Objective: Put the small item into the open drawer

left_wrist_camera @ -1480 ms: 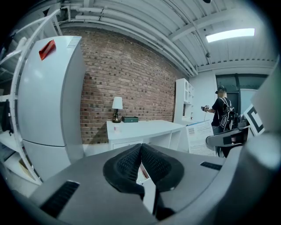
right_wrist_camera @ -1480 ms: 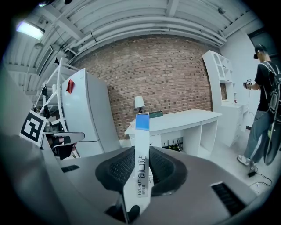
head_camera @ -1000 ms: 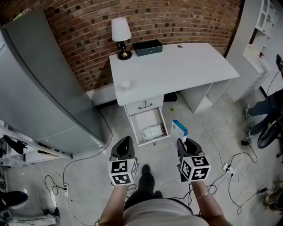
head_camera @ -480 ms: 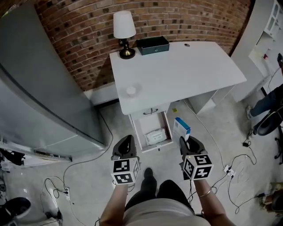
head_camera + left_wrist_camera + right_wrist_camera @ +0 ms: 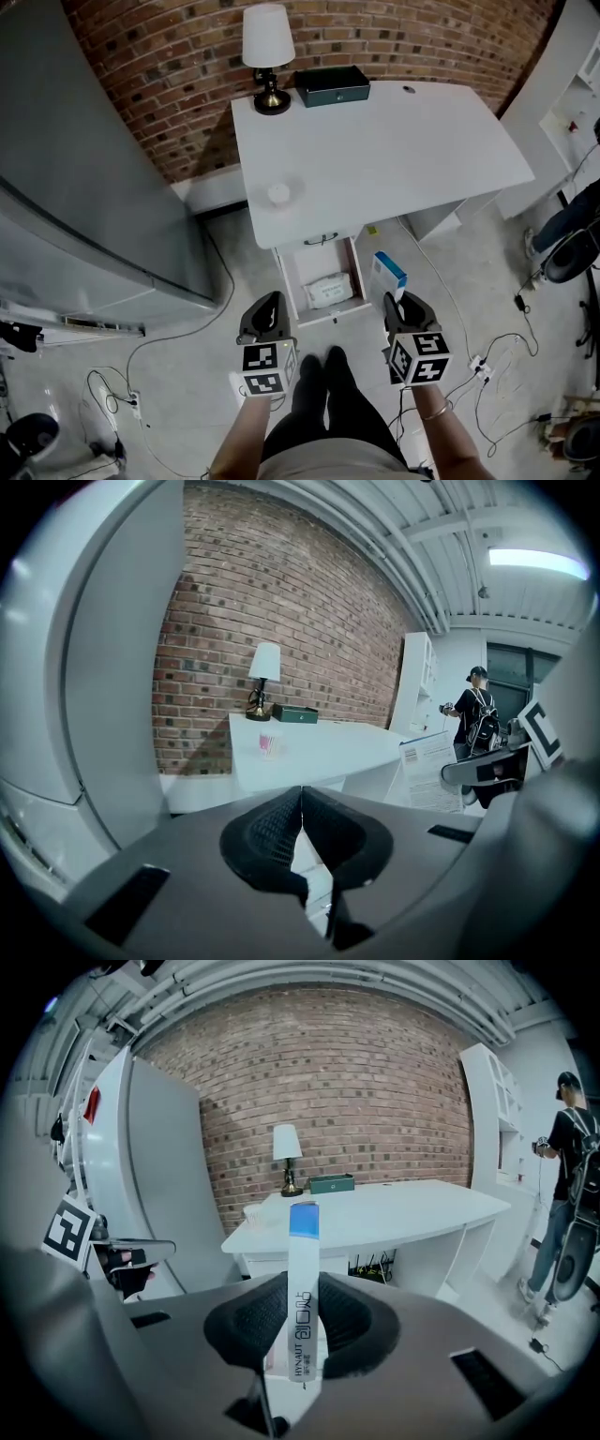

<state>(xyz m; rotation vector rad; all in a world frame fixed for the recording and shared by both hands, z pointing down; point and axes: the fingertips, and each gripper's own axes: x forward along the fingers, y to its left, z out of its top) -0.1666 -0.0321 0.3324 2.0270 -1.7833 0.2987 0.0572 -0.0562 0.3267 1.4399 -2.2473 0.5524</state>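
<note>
1. We find the person has stepped closer to the white desk (image 5: 375,150), which now fills more of the head view.
2. The open drawer (image 5: 323,315) has drawn in between the left gripper (image 5: 271,302) and the right gripper (image 5: 393,304). Its front edge now sits below their tips.
3. Both legs (image 5: 323,394) now stand together. Earlier, one foot led.

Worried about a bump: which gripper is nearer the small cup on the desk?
Left. The left gripper is nearly in line with the cup; the right gripper, holding the box, stands farther to its right.
</note>
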